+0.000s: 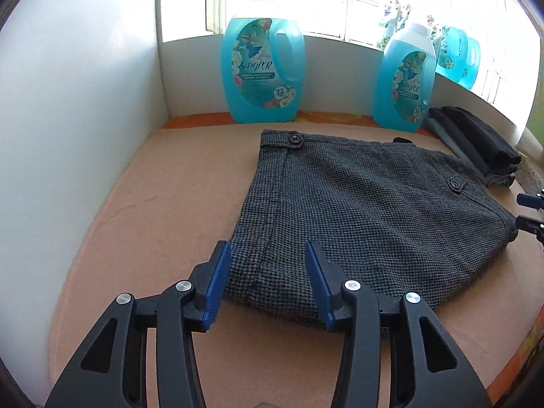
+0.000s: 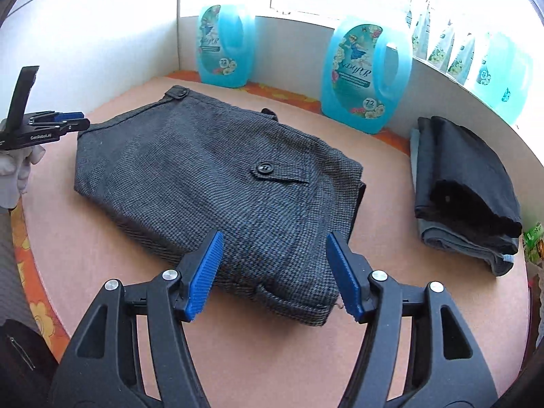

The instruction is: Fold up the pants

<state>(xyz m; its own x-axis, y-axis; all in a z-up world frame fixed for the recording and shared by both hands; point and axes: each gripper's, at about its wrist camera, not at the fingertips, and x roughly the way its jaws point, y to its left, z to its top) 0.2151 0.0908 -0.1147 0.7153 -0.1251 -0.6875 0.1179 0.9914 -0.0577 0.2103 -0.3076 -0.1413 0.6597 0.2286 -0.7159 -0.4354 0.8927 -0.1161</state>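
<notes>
Grey houndstooth pants (image 1: 357,210) lie folded into a compact bundle on the pinkish-brown table (image 1: 153,204). A buttoned waistband is at the far end and a buttoned pocket flap on top. My left gripper (image 1: 268,278) is open, its blue pads straddling the bundle's near edge, holding nothing. In the right wrist view the pants (image 2: 210,183) fill the middle. My right gripper (image 2: 275,272) is open over their near corner, holding nothing. The left gripper (image 2: 73,119) shows at the far left, by the bundle's left edge. The right gripper (image 1: 530,214) peeks in at the right edge of the left view.
Two blue detergent bottles (image 1: 261,71) (image 1: 404,81) stand along the back wall, with more on the window sill (image 2: 503,78). A stack of folded dark clothes (image 2: 465,190) lies at the right. A white wall (image 1: 85,119) bounds the left. An orange floral cloth (image 2: 37,265) edges the table.
</notes>
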